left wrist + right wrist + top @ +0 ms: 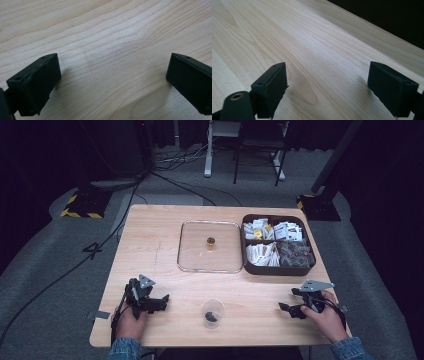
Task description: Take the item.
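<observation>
Nothing looks begun: the left gripper at seven o'clock and the right gripper at five o'clock rest on the tabletop, jaws spread and empty, flanking the untouched plastic cup at six o'clock, everything left to do.

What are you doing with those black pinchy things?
A person holds tongs in each hand, resting low near the front of the wooden table. The left tongs and right tongs are both open and hold nothing. Between them stands a small clear cup with something dark inside. Farther back lie a clear lid and a box of packets.
</observation>
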Tool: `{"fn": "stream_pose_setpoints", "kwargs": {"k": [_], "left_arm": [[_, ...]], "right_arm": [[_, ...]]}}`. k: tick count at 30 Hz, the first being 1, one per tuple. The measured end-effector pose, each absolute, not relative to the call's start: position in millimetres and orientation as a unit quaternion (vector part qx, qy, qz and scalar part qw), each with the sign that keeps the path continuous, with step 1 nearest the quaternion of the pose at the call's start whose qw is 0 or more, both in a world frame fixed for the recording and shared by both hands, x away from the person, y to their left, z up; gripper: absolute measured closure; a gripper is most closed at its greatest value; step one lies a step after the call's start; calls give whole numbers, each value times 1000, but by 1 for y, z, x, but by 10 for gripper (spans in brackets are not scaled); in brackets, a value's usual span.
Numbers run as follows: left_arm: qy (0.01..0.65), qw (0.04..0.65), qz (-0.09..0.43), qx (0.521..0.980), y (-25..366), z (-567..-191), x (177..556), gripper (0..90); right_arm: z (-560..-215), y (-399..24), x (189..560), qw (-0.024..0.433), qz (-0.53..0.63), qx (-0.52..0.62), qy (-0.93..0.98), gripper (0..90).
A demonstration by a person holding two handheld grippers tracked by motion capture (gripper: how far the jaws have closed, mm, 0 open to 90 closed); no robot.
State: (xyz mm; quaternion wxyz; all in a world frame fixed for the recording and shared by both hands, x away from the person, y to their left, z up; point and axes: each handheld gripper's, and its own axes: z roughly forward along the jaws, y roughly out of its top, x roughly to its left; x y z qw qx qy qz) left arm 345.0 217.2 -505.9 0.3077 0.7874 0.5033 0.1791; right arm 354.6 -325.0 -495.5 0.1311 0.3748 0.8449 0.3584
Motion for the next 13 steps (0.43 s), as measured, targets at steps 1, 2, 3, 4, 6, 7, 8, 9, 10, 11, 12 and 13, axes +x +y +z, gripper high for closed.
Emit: {"fn": "stream_pose_setpoints", "kwargs": {"k": [1, 2, 3, 4, 6, 7, 8, 9, 10, 11, 12, 13], "left_arm": [[503, 308, 179, 787, 217, -506, 345, 0], [503, 308, 179, 787, 217, -506, 345, 0], [503, 308, 179, 787, 217, -506, 345, 0], [503, 308, 179, 787, 217, -506, 345, 0], [503, 308, 179, 787, 217, -506, 345, 0], [503, 308, 179, 787, 217, -506, 345, 0], [503, 308, 179, 787, 217, -506, 345, 0], [503, 308, 179, 787, 217, -506, 345, 0], [503, 308, 179, 787, 217, -506, 345, 0], [503, 308, 179, 787, 217, -506, 345, 0], [503, 308, 179, 787, 217, -506, 345, 0], [503, 308, 179, 787, 217, -506, 345, 0]], "right_arm": [[-497, -325, 354, 136, 356, 378, 844, 163], [-499, -325, 354, 141, 354, 379, 843, 157], [-500, -324, 354, 148, 356, 377, 843, 155], [-501, -324, 354, 154, 355, 371, 844, 153], [-503, -323, 354, 160, 359, 371, 841, 120], [-503, -323, 354, 160, 359, 371, 841, 120], [-504, -323, 353, 162, 361, 371, 840, 111], [-504, -323, 353, 161, 363, 371, 840, 110], [-504, -323, 353, 161, 363, 371, 840, 109], [-504, -323, 353, 162, 363, 371, 840, 108], [-504, -322, 353, 162, 363, 371, 840, 108], [-504, -322, 353, 162, 363, 371, 840, 108]]}}
